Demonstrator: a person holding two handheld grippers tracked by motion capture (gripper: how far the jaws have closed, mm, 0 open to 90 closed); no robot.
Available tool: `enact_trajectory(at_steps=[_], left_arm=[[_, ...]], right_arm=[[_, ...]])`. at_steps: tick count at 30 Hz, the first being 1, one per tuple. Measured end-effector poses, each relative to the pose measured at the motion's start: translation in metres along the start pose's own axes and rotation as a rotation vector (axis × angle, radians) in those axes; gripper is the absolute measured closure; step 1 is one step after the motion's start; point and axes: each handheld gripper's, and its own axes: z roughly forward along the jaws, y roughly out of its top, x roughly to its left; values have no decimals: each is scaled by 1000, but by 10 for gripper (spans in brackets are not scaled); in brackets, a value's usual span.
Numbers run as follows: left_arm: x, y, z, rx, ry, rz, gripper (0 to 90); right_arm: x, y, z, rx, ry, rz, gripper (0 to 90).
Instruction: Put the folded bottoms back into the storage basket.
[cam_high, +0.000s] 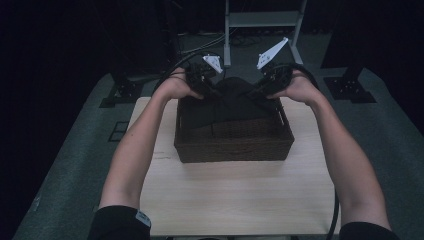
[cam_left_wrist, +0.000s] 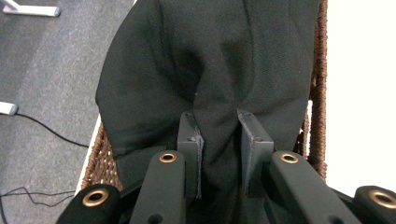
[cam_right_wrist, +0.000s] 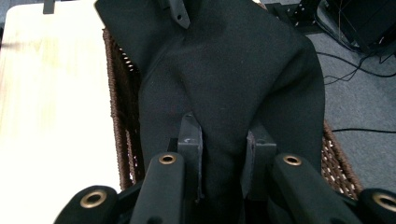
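Left gripper (cam_high: 210, 86): jaws pinching fold of black cloth (cam_high: 235, 102) at far left rim of woven basket (cam_high: 232, 145). Cloth draped over basket's far edge, hanging inside. Right gripper (cam_high: 262, 89): jaws pinching cloth at far right rim. Basket on wooden table (cam_high: 240, 200).

Dim high view, overexposed tabletop glare, sharp focus

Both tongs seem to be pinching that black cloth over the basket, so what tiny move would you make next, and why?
Probably lower both a little: the left tongs and right tongs each pinch the black cloth, which bunches over the far rim of the woven basket.
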Motion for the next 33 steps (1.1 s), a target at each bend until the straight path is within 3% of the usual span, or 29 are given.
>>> enact_trajectory(at_steps=[14, 20, 33], left_arm=[[-4, -11, 20, 29, 13, 1, 736], [-4, -16, 24, 10, 13, -16, 736], [-9, -25, 42, 31, 22, -18, 739]], right_arm=[[-4, -13, 21, 35, 10, 12, 724], [-6, -14, 24, 42, 13, 11, 724], [-6, -26, 39, 55, 19, 32, 724]])
